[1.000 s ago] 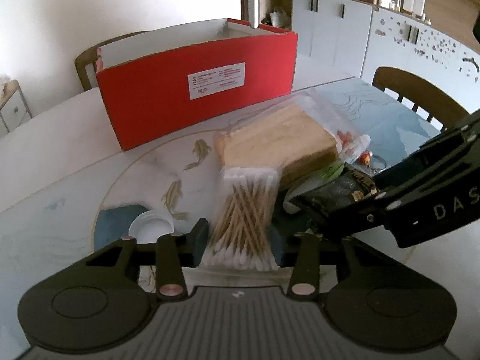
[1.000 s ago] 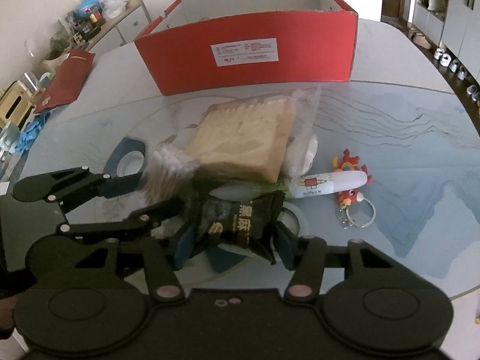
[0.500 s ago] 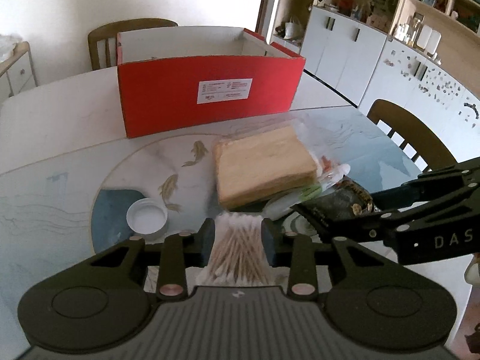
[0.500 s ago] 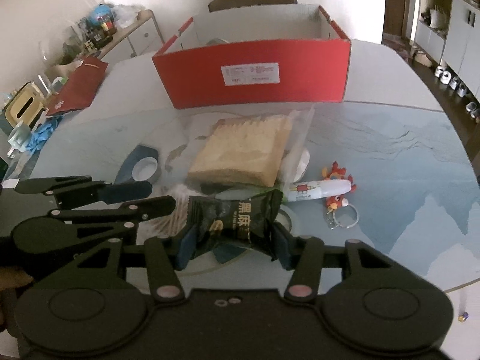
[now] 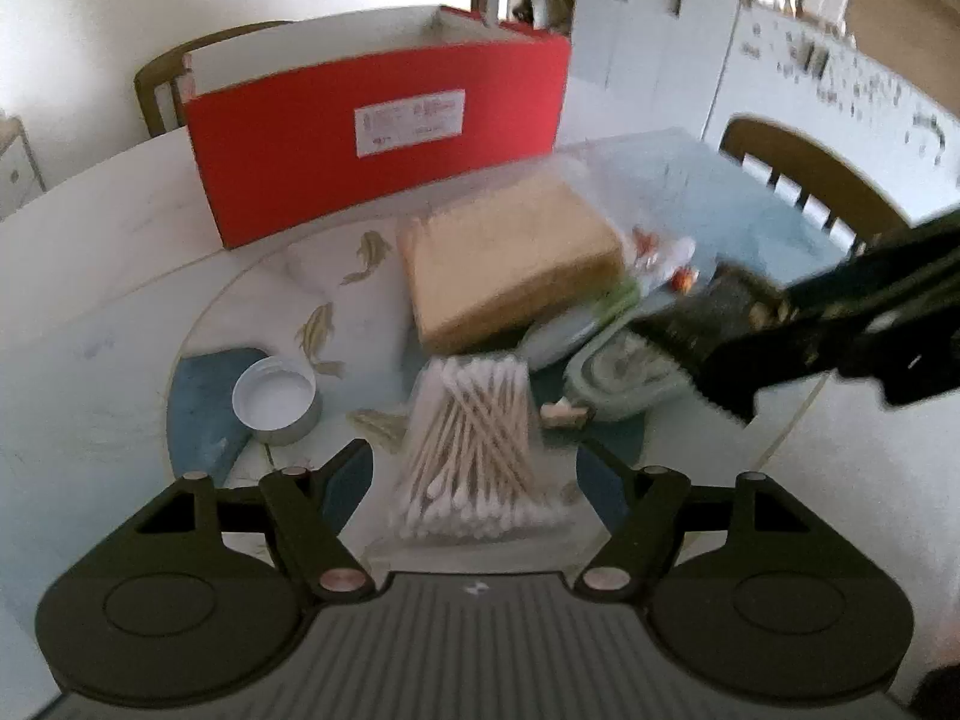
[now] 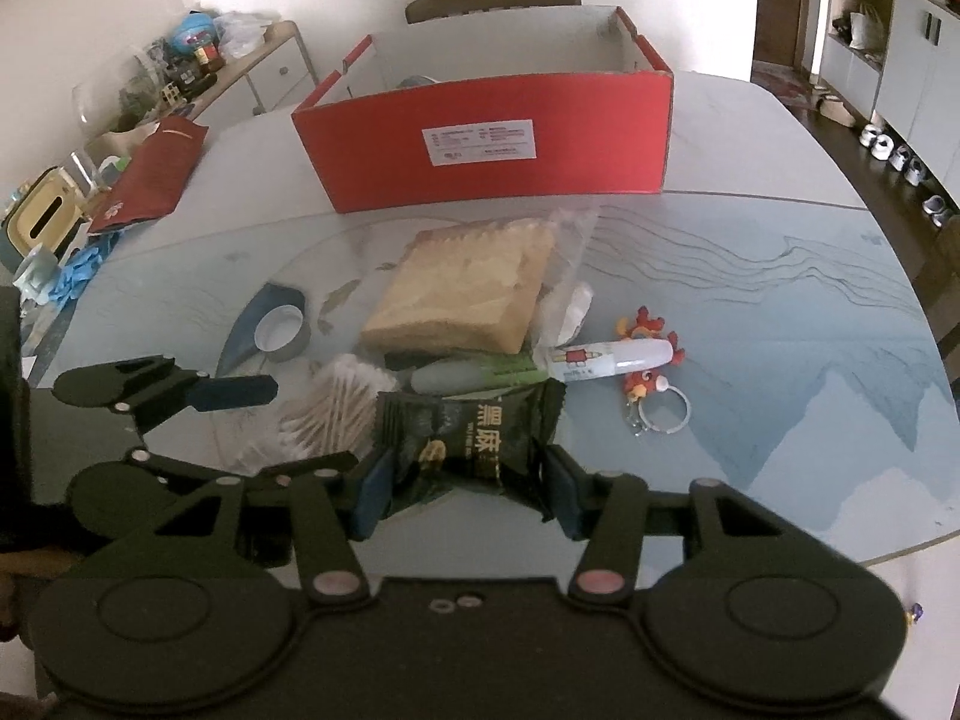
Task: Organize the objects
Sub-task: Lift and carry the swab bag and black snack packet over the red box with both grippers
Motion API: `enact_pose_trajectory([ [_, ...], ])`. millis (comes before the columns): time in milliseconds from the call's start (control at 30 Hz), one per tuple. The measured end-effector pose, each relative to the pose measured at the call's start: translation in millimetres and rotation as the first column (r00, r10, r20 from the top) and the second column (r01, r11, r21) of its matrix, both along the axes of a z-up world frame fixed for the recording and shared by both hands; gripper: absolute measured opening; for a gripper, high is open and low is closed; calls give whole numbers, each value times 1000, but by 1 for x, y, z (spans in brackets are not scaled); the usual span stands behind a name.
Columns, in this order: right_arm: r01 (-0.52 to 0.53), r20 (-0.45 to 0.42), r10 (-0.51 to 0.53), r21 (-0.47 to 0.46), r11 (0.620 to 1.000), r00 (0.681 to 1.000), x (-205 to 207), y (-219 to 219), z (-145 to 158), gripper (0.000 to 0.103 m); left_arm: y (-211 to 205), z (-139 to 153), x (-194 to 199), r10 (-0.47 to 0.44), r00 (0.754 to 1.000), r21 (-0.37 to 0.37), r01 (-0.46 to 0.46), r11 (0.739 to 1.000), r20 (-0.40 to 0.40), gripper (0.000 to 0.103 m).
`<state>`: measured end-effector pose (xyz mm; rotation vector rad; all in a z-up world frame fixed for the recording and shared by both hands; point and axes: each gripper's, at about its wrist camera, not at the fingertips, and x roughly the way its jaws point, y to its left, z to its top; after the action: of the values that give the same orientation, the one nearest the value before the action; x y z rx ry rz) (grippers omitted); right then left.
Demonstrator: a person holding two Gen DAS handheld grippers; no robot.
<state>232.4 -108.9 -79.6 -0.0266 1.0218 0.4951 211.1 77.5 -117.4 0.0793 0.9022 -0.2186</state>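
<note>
A bag of cotton swabs lies on the table between the wide-open jaws of my left gripper; the fingers do not touch it. It also shows in the right wrist view. My right gripper is shut on a black snack packet and holds it above the table. An open red box stands at the back, also in the left wrist view. A bagged loaf of bread lies in front of it.
A roll of tape lies left of the bread. A white tube, a red keychain toy and a green pouch lie right of the swabs. Chairs stand behind the table. A cluttered sideboard is far left.
My left gripper has opened wide and the cotton swabs now lie loose between its fingers. My right gripper has kept its hold on the black packet and lifted it slightly.
</note>
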Motion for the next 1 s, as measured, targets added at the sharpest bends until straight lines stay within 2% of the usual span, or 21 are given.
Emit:
enact_pose_trajectory([
  [300,1,2,-1,-6,1000,1000,-1,-2,0,53,-3,-13,11,-14,1000,45,15,999,-26,74],
  [333,2,2,-2,-7,1000,1000,-1,-3,0,53,-4,-12,12,-16,1000,45,18,999,-26,71],
  [467,9,-2,-9,-7,1000,1000,0,-6,0,53,-5,-9,11,-29,999,44,30,999,-20,47],
  [533,11,-3,-11,-7,1000,1000,0,-6,0,53,-4,-9,10,-27,999,40,28,999,-18,41],
  [600,14,-5,-14,-6,1000,1000,0,-7,0,53,-1,-9,8,-11,1000,32,12,999,-15,39],
  [833,15,-6,-15,-10,1000,1000,0,-8,1,53,12,-7,3,61,998,-41,-62,997,-25,36],
  [1000,16,0,-16,2,1000,1000,2,-9,5,53,18,9,-3,103,995,-120,-104,987,-17,36],
])
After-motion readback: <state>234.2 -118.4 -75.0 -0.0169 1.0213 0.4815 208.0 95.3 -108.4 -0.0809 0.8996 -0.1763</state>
